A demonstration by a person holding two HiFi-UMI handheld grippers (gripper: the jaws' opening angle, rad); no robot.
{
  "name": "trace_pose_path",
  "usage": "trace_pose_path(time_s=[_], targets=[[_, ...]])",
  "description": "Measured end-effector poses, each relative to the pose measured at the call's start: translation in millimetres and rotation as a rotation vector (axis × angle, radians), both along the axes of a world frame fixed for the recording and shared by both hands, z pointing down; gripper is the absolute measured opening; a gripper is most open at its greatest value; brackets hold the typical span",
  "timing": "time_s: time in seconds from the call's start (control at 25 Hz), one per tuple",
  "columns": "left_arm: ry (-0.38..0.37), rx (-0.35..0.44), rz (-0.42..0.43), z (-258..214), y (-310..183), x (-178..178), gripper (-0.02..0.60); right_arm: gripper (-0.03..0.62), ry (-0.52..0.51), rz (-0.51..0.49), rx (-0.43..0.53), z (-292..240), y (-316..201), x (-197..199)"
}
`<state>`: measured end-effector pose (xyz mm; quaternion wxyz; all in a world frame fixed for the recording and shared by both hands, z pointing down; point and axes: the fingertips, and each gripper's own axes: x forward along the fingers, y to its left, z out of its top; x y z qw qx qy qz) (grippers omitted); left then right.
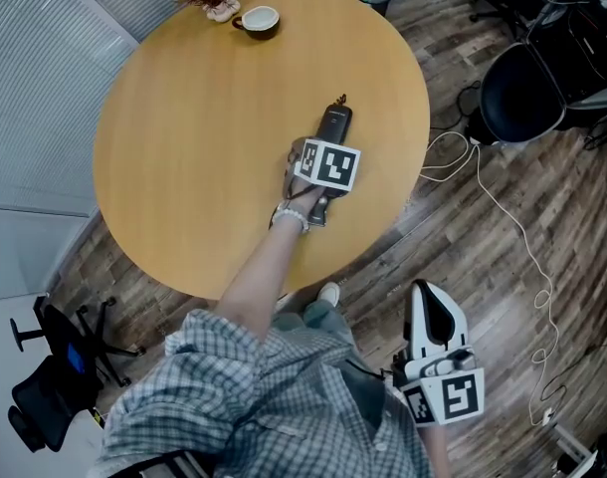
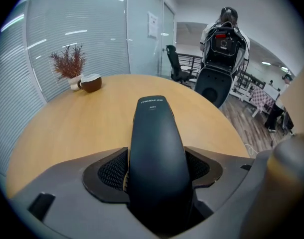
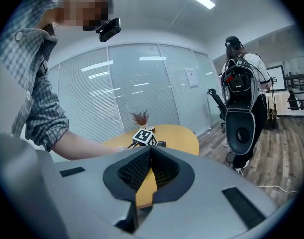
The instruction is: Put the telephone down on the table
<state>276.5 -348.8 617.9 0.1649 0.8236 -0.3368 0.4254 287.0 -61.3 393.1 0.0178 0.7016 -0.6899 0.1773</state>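
The phone (image 2: 154, 133) sits right between the jaws of the left gripper (image 1: 329, 147), and from the head view it looks to be resting on the round worktop (image 1: 184, 118). Its top end sticks out well past the jaw tips. The jaws look let go. They flank the phone on both sides, but a thin sliver of worktop shows between the left pad and the phone's side, so there's no squeeze on it. The person's hand (image 1: 302, 182) is wrapped around the gripper just behind the jaws.

Far ahead of those jaws and off to their left are a cup (image 2: 90, 82) and a dried plant (image 2: 68, 63), close together near the worktop's far edge.

The right gripper (image 1: 431, 307) hangs off to the side over the wood floor (image 1: 503, 267), clear of the worktop. Its jaws are pressed together at the tips with nothing in them.
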Motion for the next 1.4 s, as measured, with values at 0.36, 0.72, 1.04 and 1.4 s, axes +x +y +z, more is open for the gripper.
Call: trace_pose_path(time_s=[0.36, 0.72, 1.04, 1.4], targets=[[0.153, 0.006, 0.010, -43, 18, -10, 0.341, 0.009, 0.013, -0.027, 0.027, -8, -1, -15], [0.373, 0.198, 0.023, -148, 39, -33, 0.339, 0.009, 0.042, -0.101, 0.109, -34, -12, -37], [0.494, 0.422, 0.063, -240, 64, -72, 0.268, 0.009, 0.072, -0.146, 0.179, -59, -24, -51], [0.576, 0.575, 0.011, -307, 103, -125, 0.154, 0.009, 0.112, -0.164, 0.253, -87, -29, -58]])
